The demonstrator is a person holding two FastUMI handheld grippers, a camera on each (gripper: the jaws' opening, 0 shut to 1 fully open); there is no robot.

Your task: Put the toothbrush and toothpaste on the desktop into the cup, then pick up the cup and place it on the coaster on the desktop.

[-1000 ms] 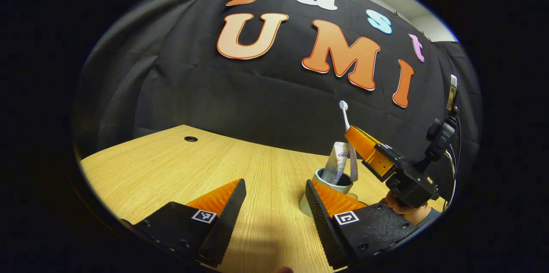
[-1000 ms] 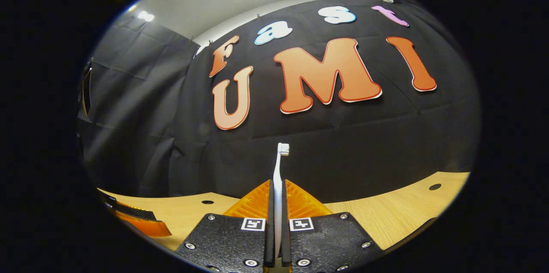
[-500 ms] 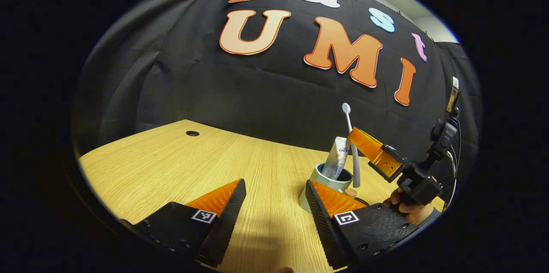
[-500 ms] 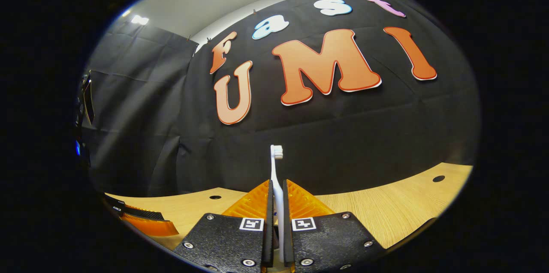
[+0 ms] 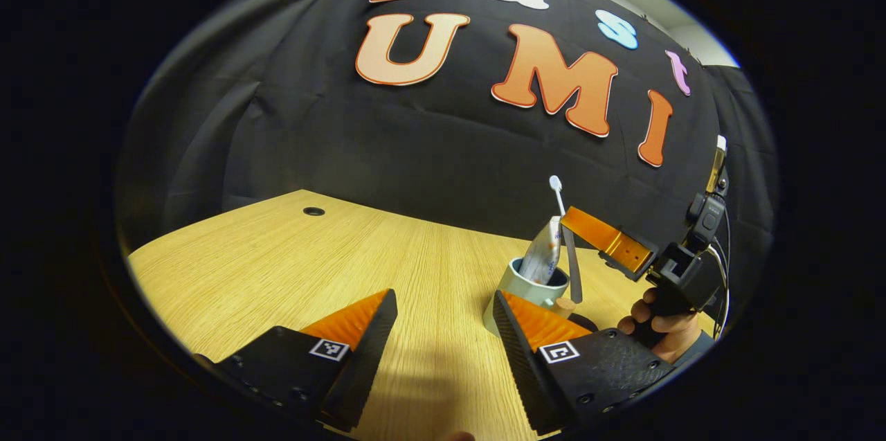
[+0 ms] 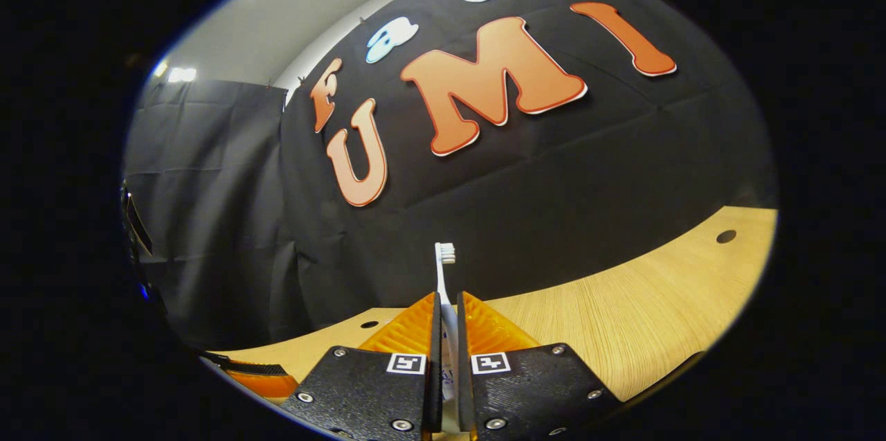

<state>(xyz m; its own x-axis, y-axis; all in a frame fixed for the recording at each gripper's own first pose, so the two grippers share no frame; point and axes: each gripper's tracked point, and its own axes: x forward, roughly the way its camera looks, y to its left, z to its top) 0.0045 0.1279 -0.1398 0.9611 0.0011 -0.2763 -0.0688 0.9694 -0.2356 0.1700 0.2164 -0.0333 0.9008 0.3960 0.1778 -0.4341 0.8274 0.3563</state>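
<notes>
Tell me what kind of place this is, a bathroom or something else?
Probably not a bathroom: it looks like a staged recording booth. A black cloth wall hangs behind a bare wooden desktop with a cable hole, and a cup holding toothpaste stands on it while handheld grippers work.

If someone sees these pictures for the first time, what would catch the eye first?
Probably the white toothbrush standing up against the dark wall, pinched by the right gripper above the pale cup on the wooden desk. The toothpaste already leans inside the cup, and the left gripper waits open beside it.
</notes>
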